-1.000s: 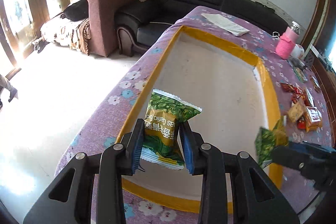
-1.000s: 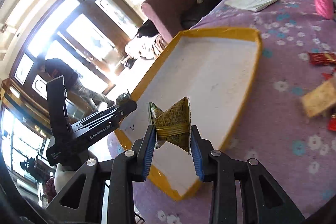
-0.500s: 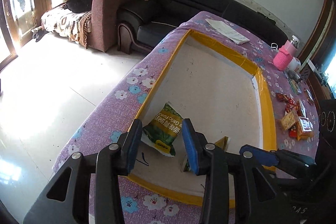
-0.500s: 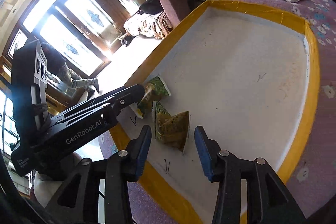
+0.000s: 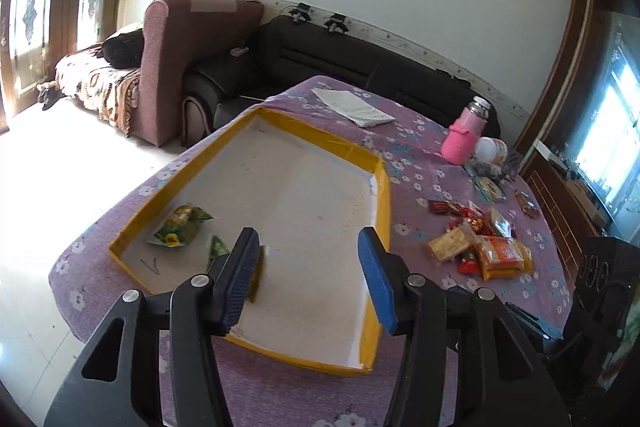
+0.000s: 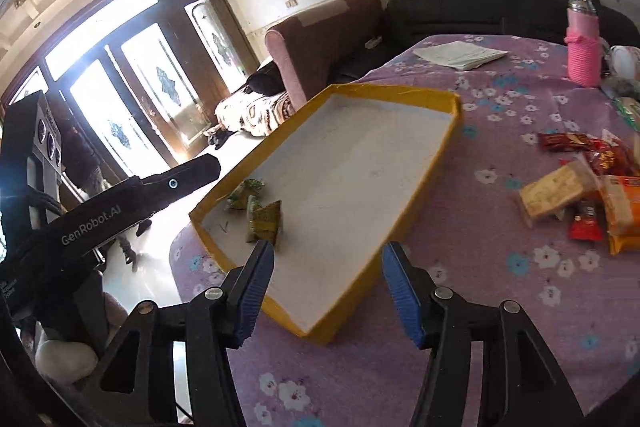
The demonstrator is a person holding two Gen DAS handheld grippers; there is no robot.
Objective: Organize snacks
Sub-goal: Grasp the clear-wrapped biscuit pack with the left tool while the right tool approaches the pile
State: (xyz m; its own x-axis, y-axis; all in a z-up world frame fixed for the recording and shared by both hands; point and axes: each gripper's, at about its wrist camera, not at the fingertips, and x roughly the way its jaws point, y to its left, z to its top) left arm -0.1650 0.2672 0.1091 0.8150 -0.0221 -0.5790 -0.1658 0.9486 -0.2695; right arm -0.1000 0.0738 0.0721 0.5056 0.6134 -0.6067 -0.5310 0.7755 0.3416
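A yellow-rimmed tray (image 5: 382,195) (image 6: 432,155) with a white floor lies on the purple flowered table. Two green snack packets lie in its near left corner: one flat (image 5: 180,227) (image 6: 242,193), the other standing folded (image 5: 218,249) (image 6: 266,221). My left gripper (image 5: 308,279) is open and empty above the tray's near end. My right gripper (image 6: 328,289) is open and empty above the tray's near rim. A pile of loose snacks (image 5: 476,239) (image 6: 588,187) lies on the table right of the tray.
A pink bottle (image 5: 464,139) (image 6: 582,43) and white papers (image 5: 352,105) (image 6: 460,55) sit at the table's far end. The left gripper's body (image 6: 100,211) shows at the left in the right wrist view. Sofas (image 5: 320,59) stand beyond the table.
Both grippers opened and let go of their green packets, which now lie in the tray's near left corner. Both grippers then pulled back and up from the tray.
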